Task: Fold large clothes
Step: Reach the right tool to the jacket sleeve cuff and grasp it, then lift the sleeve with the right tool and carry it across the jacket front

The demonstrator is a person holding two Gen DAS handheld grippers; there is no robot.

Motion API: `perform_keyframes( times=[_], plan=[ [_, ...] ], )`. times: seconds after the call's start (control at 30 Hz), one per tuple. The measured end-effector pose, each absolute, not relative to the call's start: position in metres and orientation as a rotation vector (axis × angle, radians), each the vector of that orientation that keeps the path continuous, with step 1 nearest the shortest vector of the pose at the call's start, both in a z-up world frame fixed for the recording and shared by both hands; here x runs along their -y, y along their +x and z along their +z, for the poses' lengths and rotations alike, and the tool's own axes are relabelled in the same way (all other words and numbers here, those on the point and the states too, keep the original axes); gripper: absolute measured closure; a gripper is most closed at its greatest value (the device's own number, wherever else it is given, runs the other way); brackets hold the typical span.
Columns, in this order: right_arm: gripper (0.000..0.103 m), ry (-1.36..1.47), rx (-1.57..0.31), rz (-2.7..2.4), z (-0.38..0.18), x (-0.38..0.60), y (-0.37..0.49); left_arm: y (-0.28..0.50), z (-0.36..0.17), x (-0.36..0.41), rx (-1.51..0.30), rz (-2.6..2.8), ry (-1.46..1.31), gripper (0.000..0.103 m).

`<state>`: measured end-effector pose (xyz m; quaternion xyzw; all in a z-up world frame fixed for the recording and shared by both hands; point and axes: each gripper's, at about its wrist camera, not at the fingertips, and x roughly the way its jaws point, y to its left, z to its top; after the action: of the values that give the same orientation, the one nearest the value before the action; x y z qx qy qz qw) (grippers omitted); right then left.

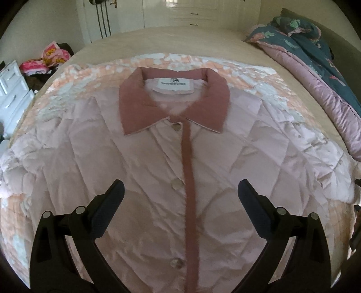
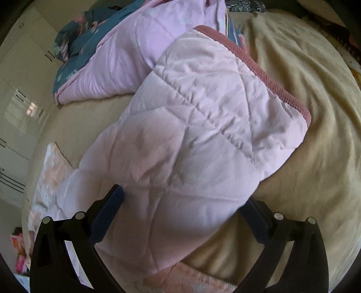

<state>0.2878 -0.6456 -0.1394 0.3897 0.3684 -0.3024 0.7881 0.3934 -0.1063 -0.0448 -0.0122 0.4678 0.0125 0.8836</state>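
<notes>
Left tongs (image 1: 180, 191) are hovering open above the buttoned pink jacket (image 1: 158, 157) lying mid-bed (image 1: 180, 42); only the right view is showing open right tongs (image 2: 182, 198) straddling its sleeve (image 2: 191, 126).

The jacket (image 1: 140, 157) is quilted pale-pink cloth with a faint sheen, puffy and creased; its collar (image 1: 173, 101) at twelve o'clock is matt dusty-rose cloth, and the cuff trim (image 2: 277, 78) is ribbed. The buttons (image 1: 176, 185) look glossy, pearly. The beige bed cover (image 2: 304, 157) is soft, matt, slightly fuzzy. The wardrobe doors (image 1: 171, 13) shine glossy white.
</notes>
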Motion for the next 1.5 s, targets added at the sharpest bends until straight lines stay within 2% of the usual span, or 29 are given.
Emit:
perform_keyframes(
  times=[0.07, 0.13, 0.17, 0.23, 0.3, 0.43, 0.6, 1.0, 1.5],
  plan=[
    [0.01, 0.816, -0.785, -0.652, -0.139, 0.645, 0.289, 0.395, -0.045, 0.101, -0.973, 0.029, -0.039, 0.009],
    [0.033, 0.799, -0.761, -0.655, -0.136, 0.647, 0.283, 0.395, -0.044, 0.096, -0.975, 0.025, -0.046, 0.009],
    [0.039, 0.81, -0.748, -0.651, -0.136, 0.649, 0.278, 0.395, -0.043, 0.094, -0.974, 0.027, -0.046, 0.009],
    [0.062, 0.836, -0.715, -0.628, -0.132, 0.652, 0.27, 0.393, -0.04, 0.09, -0.971, 0.023, -0.049, 0.009],
    [0.071, 0.817, -0.697, -0.607, -0.124, 0.653, 0.266, 0.391, -0.035, 0.087, -0.963, 0.019, -0.052, 0.009],
    [0.08, 0.742, -0.658, -0.563, -0.096, 0.643, 0.263, 0.387, -0.023, 0.08, -0.944, 0.006, -0.064, 0.009],
    [0.084, 0.648, -0.601, -0.477, -0.048, 0.618, 0.268, 0.381, -0.007, 0.07, -0.915, -0.008, -0.082, 0.009],
    [0.086, 0.434, -0.496, -0.281, 0.049, 0.524, 0.29, 0.36, 0.038, 0.028, -0.815, 0.044, -0.076, 0.009],
    [0.086, 0.231, -0.437, -0.075, 0.104, 0.397, 0.304, 0.328, 0.07, -0.008, -0.739, 0.049, -0.081, 0.009]
  ],
)
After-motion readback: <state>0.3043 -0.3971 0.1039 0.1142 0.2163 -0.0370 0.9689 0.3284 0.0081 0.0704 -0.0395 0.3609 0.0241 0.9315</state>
